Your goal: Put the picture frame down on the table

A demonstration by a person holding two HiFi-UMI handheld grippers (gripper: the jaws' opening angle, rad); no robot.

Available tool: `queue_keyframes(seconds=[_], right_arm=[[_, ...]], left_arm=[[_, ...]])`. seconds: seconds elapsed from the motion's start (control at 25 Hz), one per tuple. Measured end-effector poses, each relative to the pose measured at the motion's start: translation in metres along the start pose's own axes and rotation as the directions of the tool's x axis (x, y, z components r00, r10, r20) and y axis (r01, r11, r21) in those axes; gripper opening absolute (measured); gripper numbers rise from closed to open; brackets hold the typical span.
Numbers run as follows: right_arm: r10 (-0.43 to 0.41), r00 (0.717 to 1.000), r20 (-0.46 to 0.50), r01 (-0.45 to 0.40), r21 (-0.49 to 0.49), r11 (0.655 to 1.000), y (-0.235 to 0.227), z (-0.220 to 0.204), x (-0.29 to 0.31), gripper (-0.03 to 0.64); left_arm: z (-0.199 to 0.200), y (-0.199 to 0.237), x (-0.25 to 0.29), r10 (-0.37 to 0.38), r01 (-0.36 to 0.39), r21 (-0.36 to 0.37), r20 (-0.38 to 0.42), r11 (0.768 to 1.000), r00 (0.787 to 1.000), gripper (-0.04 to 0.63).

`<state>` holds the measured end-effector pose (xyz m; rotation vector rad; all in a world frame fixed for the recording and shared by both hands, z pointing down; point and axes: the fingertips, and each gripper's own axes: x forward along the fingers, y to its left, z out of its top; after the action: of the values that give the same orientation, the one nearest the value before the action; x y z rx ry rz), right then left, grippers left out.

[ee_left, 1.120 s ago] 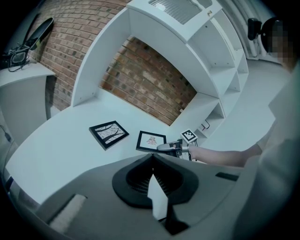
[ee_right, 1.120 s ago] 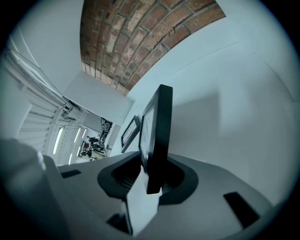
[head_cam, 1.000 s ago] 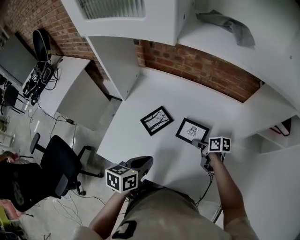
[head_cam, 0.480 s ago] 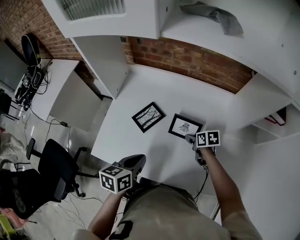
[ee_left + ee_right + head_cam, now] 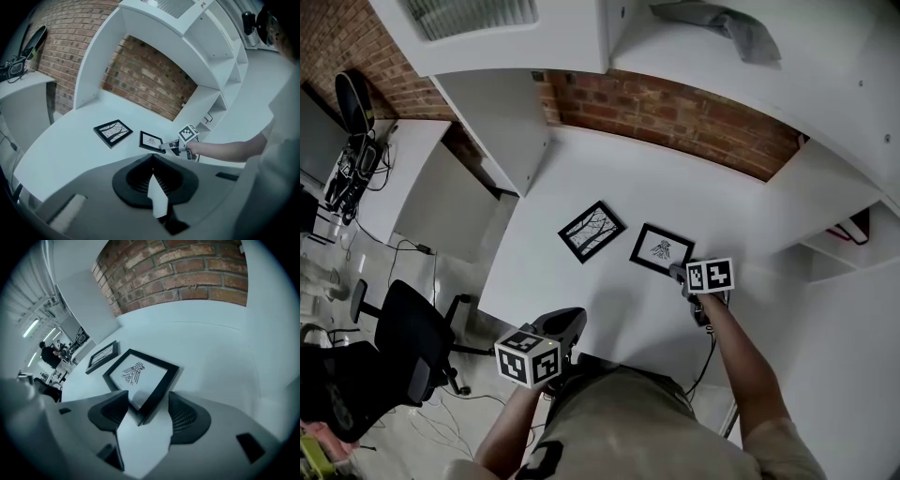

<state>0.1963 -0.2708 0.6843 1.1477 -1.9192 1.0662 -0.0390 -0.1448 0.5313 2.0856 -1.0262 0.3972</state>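
The picture frame [image 5: 661,248], a black one holding a white print of a winged insect, lay face up on the white counter [image 5: 609,178], towards its right half and near the person's side. The right tongs [image 5: 680,274] pointed steeply down at its nearest corner. In the right gripper view those tongs [image 5: 143,404] stood spread wide, having just been opening. The corner of the frame [image 5: 138,373] sat between the two jaws, with a gap on either side, so neither pad pressed on it.

The left tongs [image 5: 567,323] were held low at the counter's near edge, well apart from the frame. In the left gripper view their jaws [image 5: 152,161] were pressed together with nothing between them. That view looked across the counter [image 5: 70,140] to the frame [image 5: 151,139] and to the right hand beyond it.

A second frame [image 5: 592,231], also black, with a print of bare branches, lay just to the left of the first, the two near each other but not touching. It showed in the left gripper view [image 5: 112,132] and in the right gripper view [image 5: 102,355] too.

A brick wall [image 5: 675,112] ran behind the counter. A grey cloth [image 5: 722,23] lay on a white shelf [image 5: 825,84] above. A black office chair [image 5: 408,337] stood on the floor to the left.
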Motion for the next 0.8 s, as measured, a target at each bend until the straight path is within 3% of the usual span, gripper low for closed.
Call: queue_keyframes(seconds=[0.2,0.28,0.32,0.4,0.48,0.6,0.72,0.8], right_arm=[[-0.001,0.994,0.107,0.004,-0.029,1.0,0.003,0.02,-0.012,0.25],[0.102,0.974,0.202,-0.105,0.001,0.994,0.022,0.042,-0.026,0.25],[0.196,0.947,0.256,-0.212,0.034,0.977,0.039,0.055,-0.035,0.25],[0.396,0.846,0.356,-0.458,0.105,0.883,0.074,0.079,-0.058,0.25],[0.512,0.756,0.408,-0.605,0.134,0.785,0.098,0.091,-0.078,0.25],[0.577,0.708,0.407,-0.669,0.125,0.733,0.117,0.092,-0.09,0.25],[0.645,0.642,0.414,-0.749,0.158,0.644,0.137,0.09,-0.098,0.249],[0.655,0.637,0.405,-0.757,0.168,0.632,0.143,0.086,-0.099,0.249]], left_arm=[[0.001,-0.001,0.001,-0.008,0.008,0.003,-0.002,1.0,1.0,0.003],[0.001,0.0,-0.001,-0.01,0.01,0.007,-0.003,1.0,1.0,0.003],[0.001,0.002,-0.001,-0.01,0.01,0.009,-0.003,1.0,1.0,0.003],[0.0,0.002,0.0,-0.014,0.014,0.011,-0.007,1.0,1.0,0.003],[-0.004,-0.001,0.004,-0.027,0.027,0.01,-0.018,1.0,0.999,0.003],[-0.005,-0.007,0.007,-0.053,0.053,0.016,-0.022,0.998,0.998,0.003],[-0.003,-0.006,0.004,-0.065,0.065,0.024,-0.021,0.998,0.998,0.003],[-0.003,-0.004,0.002,-0.069,0.069,0.029,-0.022,0.997,0.997,0.003]])
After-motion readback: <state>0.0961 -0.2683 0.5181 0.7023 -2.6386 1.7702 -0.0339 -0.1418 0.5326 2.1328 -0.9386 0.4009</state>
